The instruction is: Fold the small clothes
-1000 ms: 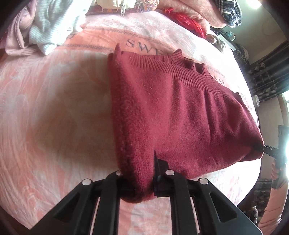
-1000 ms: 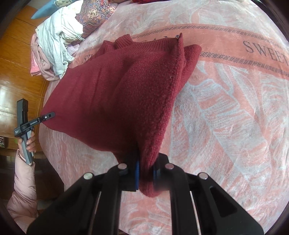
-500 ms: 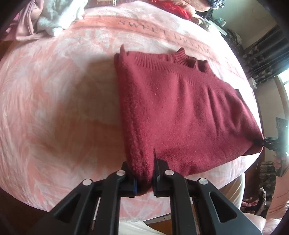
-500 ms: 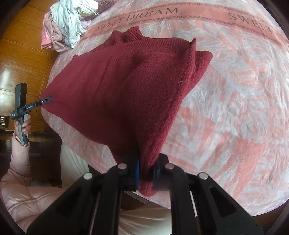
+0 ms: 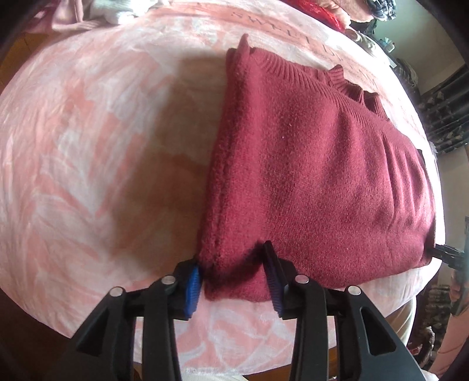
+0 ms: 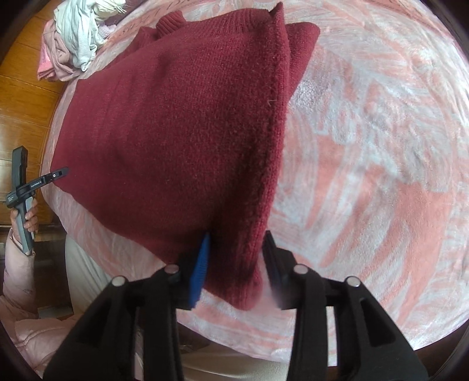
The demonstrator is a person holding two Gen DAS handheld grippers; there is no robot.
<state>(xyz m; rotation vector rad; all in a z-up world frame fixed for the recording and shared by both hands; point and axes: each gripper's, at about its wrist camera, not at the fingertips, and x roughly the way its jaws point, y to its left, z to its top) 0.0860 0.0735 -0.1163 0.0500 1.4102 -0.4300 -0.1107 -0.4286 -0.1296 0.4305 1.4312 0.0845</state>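
A dark red knitted sweater [image 5: 316,175] lies folded on the pink blanket [image 5: 102,146], its ribbed collar at the far side. My left gripper [image 5: 234,275] is open, its jaws spread on either side of the sweater's near left corner. My right gripper [image 6: 234,263] is open too, its jaws spread around the near right corner of the sweater [image 6: 176,132]. The cloth lies slack between the pads. The right gripper's tip shows at the sweater's far corner in the left wrist view [image 5: 445,253], and the left gripper shows in the right wrist view [image 6: 38,183].
A pile of pale clothes [image 6: 76,38] lies at the far corner of the bed. More clothes [image 5: 322,14] lie along the back edge. The blanket's near edge [image 5: 234,351] drops off just under the grippers. A wooden floor [image 6: 20,102] shows at the left.
Both grippers have opened and let go of the sweater's corners. The sweater has settled flat on the blanket, closer to the near edge.
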